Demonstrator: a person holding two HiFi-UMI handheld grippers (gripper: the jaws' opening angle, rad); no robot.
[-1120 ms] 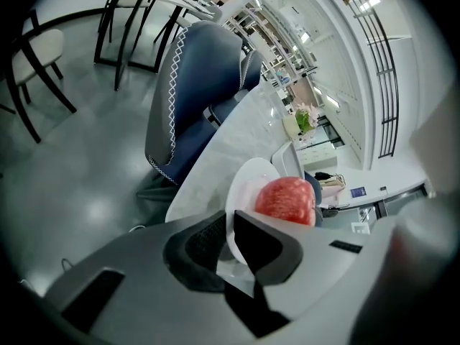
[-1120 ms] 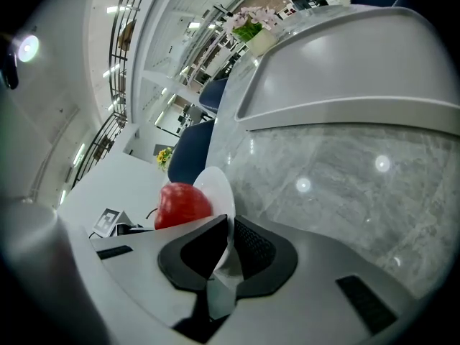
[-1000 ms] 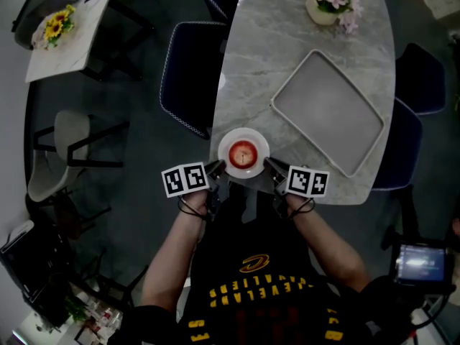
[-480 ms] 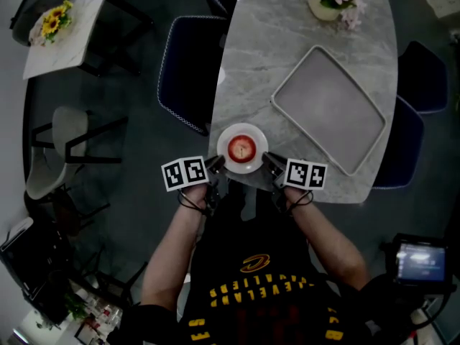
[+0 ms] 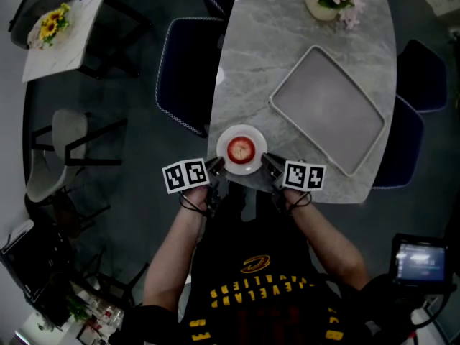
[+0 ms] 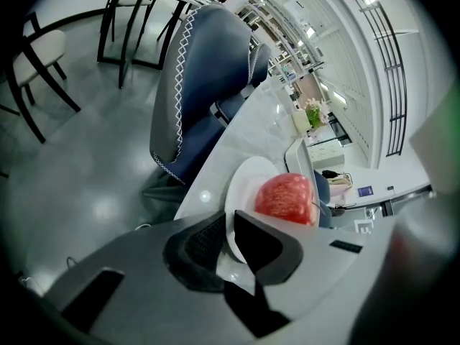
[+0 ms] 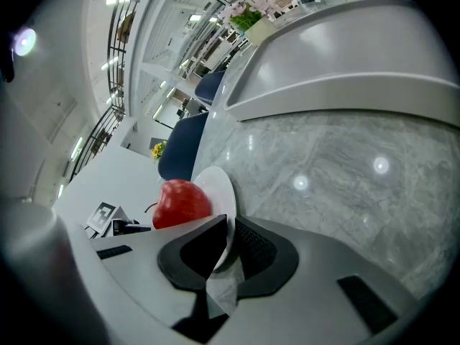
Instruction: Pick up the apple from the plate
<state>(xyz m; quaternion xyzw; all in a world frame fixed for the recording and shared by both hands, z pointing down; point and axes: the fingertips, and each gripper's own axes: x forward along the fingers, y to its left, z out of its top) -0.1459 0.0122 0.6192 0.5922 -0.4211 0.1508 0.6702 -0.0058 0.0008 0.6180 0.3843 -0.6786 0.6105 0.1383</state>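
Progress 0 of 1 | apple [image 5: 242,149] sits on white plate [image 5: 242,129] at marble table [image 5: 287,42] near edge | my left gripper [image 5: 218,165] and right gripper [image 5: 266,160] each pinch the plate rim | remaining: grasp apple, lift

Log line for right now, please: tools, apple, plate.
left tool: shut on plate rim | right tool: shut on opposite rim | apple: centred on plate, not gripped | plate: at table near edge

With the apple [image 5: 241,149] on it, the plate [image 5: 225,141] has the left gripper [image 5: 218,167] at its left rim, the right gripper [image 5: 265,161] at its right rim, the tray [image 5: 327,110] behind-right and the chair [image 5: 183,74] behind-left.
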